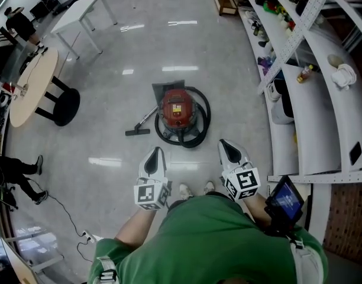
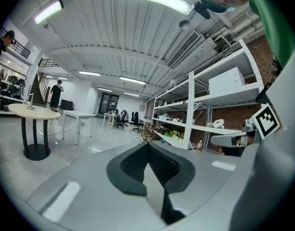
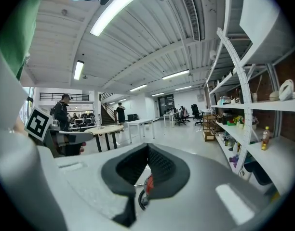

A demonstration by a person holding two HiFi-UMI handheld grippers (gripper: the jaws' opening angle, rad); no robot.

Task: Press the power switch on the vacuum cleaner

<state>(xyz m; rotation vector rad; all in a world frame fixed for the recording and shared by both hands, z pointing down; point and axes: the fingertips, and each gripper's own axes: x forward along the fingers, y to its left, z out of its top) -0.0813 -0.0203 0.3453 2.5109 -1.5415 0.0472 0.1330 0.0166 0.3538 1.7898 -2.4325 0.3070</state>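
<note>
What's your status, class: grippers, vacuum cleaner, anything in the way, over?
Left gripper and right gripper: jaws shut, empty. Vacuum cleaner on the floor ahead, untouched. Black hose looped round it, floor nozzle beside it.

Round table (image 1: 28,86), white desk (image 1: 80,12), white shelving (image 1: 314,102)

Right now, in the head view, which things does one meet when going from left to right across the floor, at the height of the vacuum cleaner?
round table → floor nozzle → vacuum cleaner → shelves
</note>
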